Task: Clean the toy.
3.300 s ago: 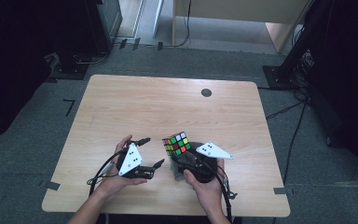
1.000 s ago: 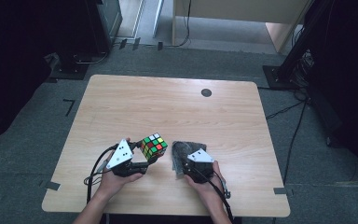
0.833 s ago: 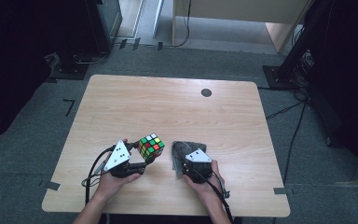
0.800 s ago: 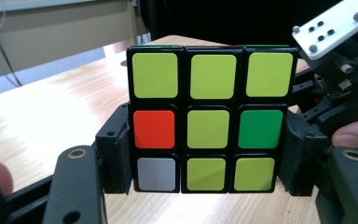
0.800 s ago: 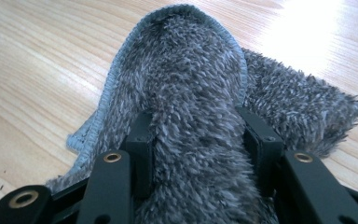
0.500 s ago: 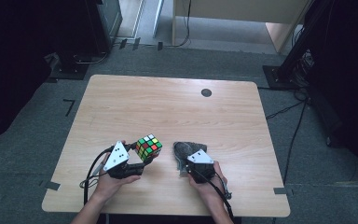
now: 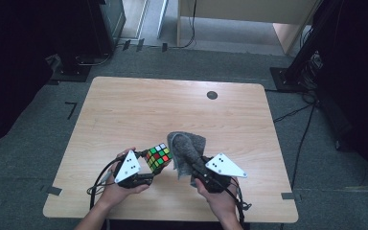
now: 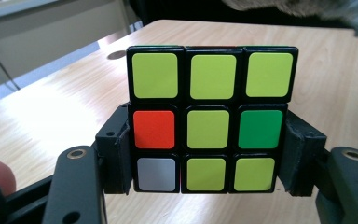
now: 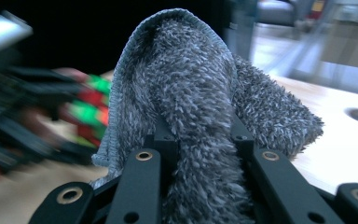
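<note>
A colour puzzle cube is held off the table between the jaws of my left gripper, near the front edge. In the left gripper view the cube shows a mostly yellow-green face, with the black pads pressing its lower two rows from both sides. My right gripper is shut on a grey fluffy cloth and holds it up just right of the cube. In the right gripper view the cloth bulges up between the jaws and droops over them; the cube is a blur at left.
The wooden table has a round dark cable hole at the back right. Cables trail from both grippers over the front edge. Dark stands and grey floor surround the table.
My right gripper has closed on the grey cloth and lifted it off the table, up beside the cube. The left gripper with the cube has barely moved.
</note>
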The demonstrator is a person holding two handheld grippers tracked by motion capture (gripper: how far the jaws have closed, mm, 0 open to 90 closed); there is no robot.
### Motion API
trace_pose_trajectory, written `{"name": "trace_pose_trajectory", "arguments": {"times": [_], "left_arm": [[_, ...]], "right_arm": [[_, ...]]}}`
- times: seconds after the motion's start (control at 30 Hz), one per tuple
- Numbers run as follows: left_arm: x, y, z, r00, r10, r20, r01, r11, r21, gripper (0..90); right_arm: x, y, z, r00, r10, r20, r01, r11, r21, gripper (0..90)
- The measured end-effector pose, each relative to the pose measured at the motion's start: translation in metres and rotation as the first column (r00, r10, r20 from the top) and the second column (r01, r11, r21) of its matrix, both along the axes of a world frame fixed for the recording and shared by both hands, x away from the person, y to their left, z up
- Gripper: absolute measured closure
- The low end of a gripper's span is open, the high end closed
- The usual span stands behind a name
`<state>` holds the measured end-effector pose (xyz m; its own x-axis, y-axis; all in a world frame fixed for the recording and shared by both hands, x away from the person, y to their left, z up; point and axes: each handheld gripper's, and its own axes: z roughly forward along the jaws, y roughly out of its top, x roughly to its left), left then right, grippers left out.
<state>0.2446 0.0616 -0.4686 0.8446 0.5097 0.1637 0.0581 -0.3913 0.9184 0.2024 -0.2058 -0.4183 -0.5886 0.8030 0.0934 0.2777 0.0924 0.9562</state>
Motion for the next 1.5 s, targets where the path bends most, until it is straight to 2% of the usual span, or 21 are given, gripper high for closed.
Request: {"name": "trace_pose_trajectory", "arguments": {"times": [0.03, 0.13, 0.2, 0.27, 0.37, 0.5, 0.63, 0.73, 0.83, 0.9, 1.0, 1.13, 1.27, 1.4, 1.5], "left_arm": [[-0.002, -0.003, 0.000, 1.0000, -0.006, 0.007, 0.006, 1.0000, 0.004, 34.4], [-0.006, -0.009, 0.000, 0.9997, -0.020, 0.011, 0.020, 0.9996, 0.017, 34.4], [-0.007, -0.010, 0.000, 0.9992, -0.039, 0.002, 0.039, 0.9992, 0.004, 34.3], [-0.008, -0.011, 0.000, 0.9982, -0.060, 0.001, 0.060, 0.9982, -0.009, 34.4], [-0.011, -0.014, -0.001, 0.9973, -0.068, 0.027, 0.068, 0.9977, -0.001, 34.3], [-0.011, -0.011, 0.000, 0.9967, -0.077, 0.027, 0.077, 0.9968, -0.021, 34.4], [-0.012, -0.011, 0.000, 0.9961, -0.081, 0.036, 0.082, 0.9965, -0.017, 34.4], [-0.013, -0.011, 0.000, 0.9956, -0.082, 0.045, 0.083, 0.9965, -0.012, 34.4], [-0.011, -0.010, 0.000, 0.9955, -0.088, 0.036, 0.089, 0.9955, -0.032, 34.4], [-0.010, -0.010, -0.001, 0.9960, -0.082, 0.036, 0.083, 0.9962, -0.027, 34.4], [-0.009, -0.011, -0.004, 0.9973, -0.066, 0.033, 0.066, 0.9978, -0.002, 34.4], [-0.011, -0.013, -0.004, 0.9967, -0.066, 0.046, 0.066, 0.9977, 0.012, 34.4], [-0.013, -0.016, -0.004, 0.9955, -0.073, 0.060, 0.072, 0.9971, 0.024, 34.4], [-0.016, -0.018, -0.002, 0.9945, -0.078, 0.070, 0.076, 0.9968, 0.025, 34.4], [-0.016, -0.017, -0.002, 0.9945, -0.079, 0.069, 0.078, 0.9967, 0.021, 34.4]], "right_arm": [[-0.002, 0.006, 0.003, 0.9992, 0.040, -0.007, -0.040, 0.999, 0.010, 72.9], [-0.007, 0.020, 0.005, 0.9935, 0.113, -0.014, -0.113, 0.993, 0.024, 72.9], [-0.008, 0.024, 0.005, 0.9907, 0.133, -0.027, -0.132, 0.990, 0.042, 72.9], [-0.006, 0.027, 0.004, 0.9907, 0.130, -0.039, -0.129, 0.991, 0.040, 72.8], [-0.003, 0.028, -0.001, 0.9873, 0.147, -0.062, -0.144, 0.989, 0.042, 72.8], [-0.001, 0.027, -0.004, 0.9889, 0.135, -0.063, -0.132, 0.990, 0.038, 72.5], [0.003, 0.021, -0.007, 0.9924, 0.101, -0.070, -0.100, 0.995, 0.023, 71.9], [0.011, 0.011, -0.012, 0.9919, 0.063, -0.110, -0.060, 0.998, 0.025, 71.6], [0.017, 0.002, -0.017, 0.9900, -0.003, -0.141, 0.004, 1.000, 0.005, 71.5], [0.020, -0.004, -0.019, 0.9863, -0.036, -0.161, 0.039, 0.999, 0.017, 71.6], [0.016, -0.006, -0.013, 0.9896, -0.015, -0.143, 0.024, 0.998, 0.061, 71.5], [0.004, 0.008, -0.001, 0.9959, 0.050, -0.075, -0.044, 0.996, 0.083, 71.5], [-0.005, 0.022, 0.003, 0.9924, 0.114, -0.047, -0.108, 0.988, 0.111, 71.5], [-0.005, 0.030, -0.003, 0.9889, 0.135, -0.063, -0.129, 0.988, 0.088, 71.6], [-0.003, 0.028, -0.006, 0.9895, 0.126, -0.070, -0.120, 0.989, 0.090, 71.6]]}}
